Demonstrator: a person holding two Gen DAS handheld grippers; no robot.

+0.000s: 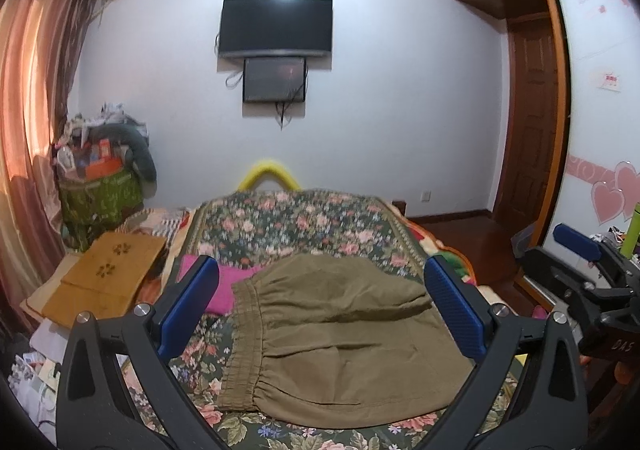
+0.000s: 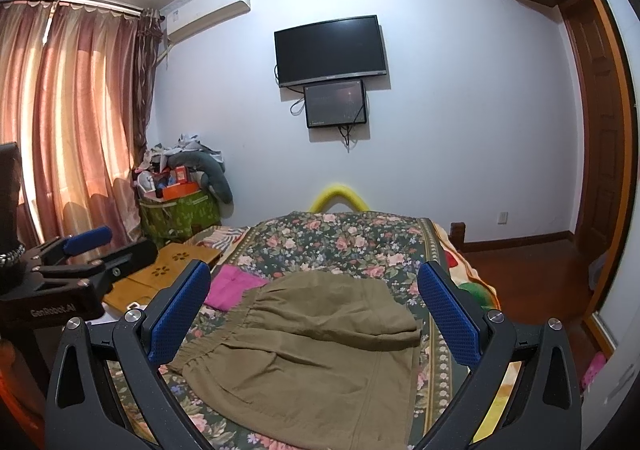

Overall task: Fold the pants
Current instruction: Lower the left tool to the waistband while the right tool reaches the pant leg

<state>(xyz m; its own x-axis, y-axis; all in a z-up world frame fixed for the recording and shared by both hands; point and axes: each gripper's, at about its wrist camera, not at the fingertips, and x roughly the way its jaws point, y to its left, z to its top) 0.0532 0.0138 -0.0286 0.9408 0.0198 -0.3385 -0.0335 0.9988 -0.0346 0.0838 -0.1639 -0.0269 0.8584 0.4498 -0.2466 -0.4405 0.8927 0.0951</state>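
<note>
Curtains (image 2: pixel 60 121): pinkish drapes far off to the left of both tongs.
Wooden tray (image 1: pixel 108 282): yellow-brown board with flower cutouts, left of the left gripper's left finger.
Pink cloth (image 1: pixel 224 286): lies on the bedspread just behind that finger, touching the waistband end of the pants.
Left gripper (image 1: pixel 320 306): jaws spread wide, holding nothing, raised above the pants.
Olive pants (image 1: pixel 340 338): folded into a compact bundle on the floral bedspread (image 1: pixel 300 221), elastic waistband to the left, framed between the fingers in both views.
Right gripper (image 2: pixel 316 314): jaws wide apart, empty, raised above the pants.
Television (image 2: pixel 330 49): on the wall straight ahead, smaller screen below it.
</note>
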